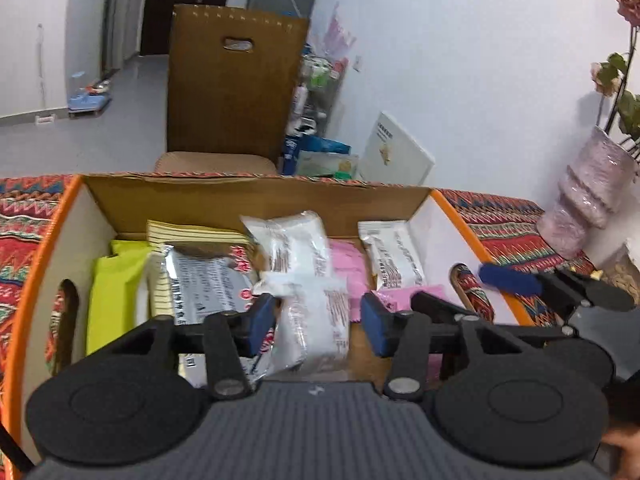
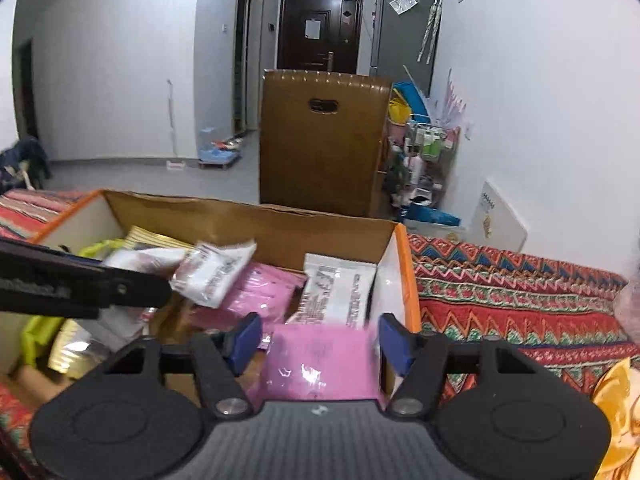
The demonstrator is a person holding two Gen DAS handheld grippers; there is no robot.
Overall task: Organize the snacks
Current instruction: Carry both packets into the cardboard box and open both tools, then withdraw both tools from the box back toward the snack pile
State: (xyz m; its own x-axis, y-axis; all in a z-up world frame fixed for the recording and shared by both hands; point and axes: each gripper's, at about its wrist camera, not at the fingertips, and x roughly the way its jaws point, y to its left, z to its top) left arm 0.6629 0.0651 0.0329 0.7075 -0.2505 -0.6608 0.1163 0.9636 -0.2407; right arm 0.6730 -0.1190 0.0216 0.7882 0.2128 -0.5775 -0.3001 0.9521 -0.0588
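A: Left wrist view: the left gripper (image 1: pixel 318 326) hangs agape, empty, over a white packet (image 1: pixel 312 320) inside the cardboard box (image 1: pixel 256 204).
B: The right gripper (image 2: pixel 318 342) is spread too, above a pink packet (image 2: pixel 320 364) in that box.

Your left gripper (image 1: pixel 318 324) hovers with its jaws spread wide; your right gripper (image 2: pixel 320 342), close beside it, gapes too.
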